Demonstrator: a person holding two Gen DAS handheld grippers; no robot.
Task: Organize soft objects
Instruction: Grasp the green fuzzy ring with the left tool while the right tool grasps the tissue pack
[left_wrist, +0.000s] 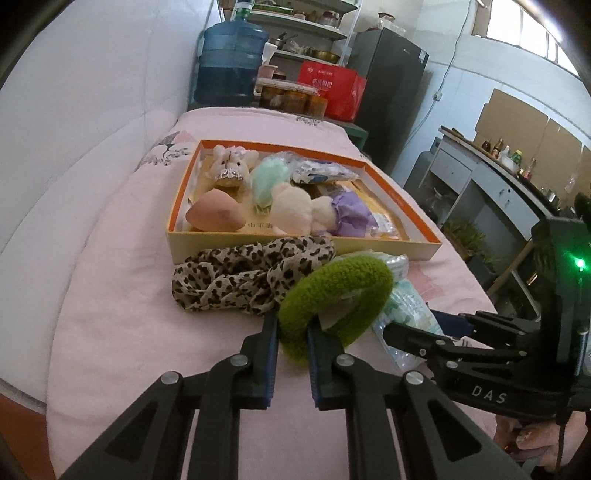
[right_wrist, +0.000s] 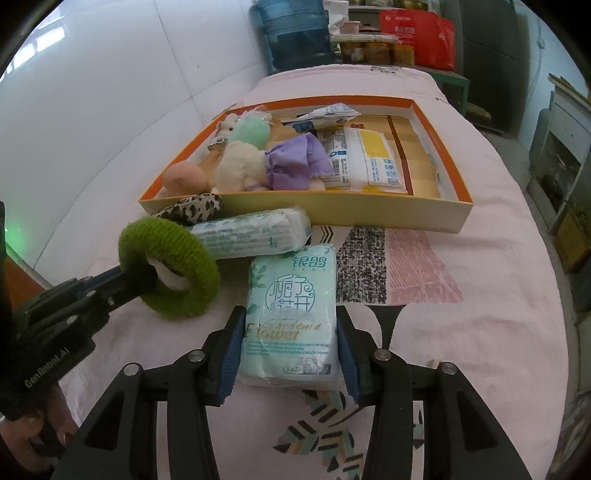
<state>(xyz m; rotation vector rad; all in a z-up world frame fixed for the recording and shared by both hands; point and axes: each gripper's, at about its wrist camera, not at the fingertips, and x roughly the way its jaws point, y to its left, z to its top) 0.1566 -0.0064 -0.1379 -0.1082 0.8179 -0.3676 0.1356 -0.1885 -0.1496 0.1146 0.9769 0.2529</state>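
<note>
My left gripper (left_wrist: 291, 328) is shut on a fuzzy green ring (left_wrist: 332, 299), held just above the pink bedcover; it also shows in the right wrist view (right_wrist: 170, 266). My right gripper (right_wrist: 291, 328) has its fingers against both sides of a pale green tissue pack (right_wrist: 291, 314) lying on the bed. A second tissue pack (right_wrist: 251, 232) and a leopard-print scarf (left_wrist: 240, 277) lie in front of the orange-rimmed box (left_wrist: 399, 192). The box holds plush toys (left_wrist: 295, 210), a purple cloth (right_wrist: 295, 158) and wipe packets (right_wrist: 365, 158).
A white padded wall (left_wrist: 74, 110) runs along the left of the bed. A water jug (left_wrist: 229, 62), jars, a red box (left_wrist: 332, 88) and a black fridge (left_wrist: 391, 81) stand past the bed's far end. A counter (left_wrist: 491, 173) is on the right.
</note>
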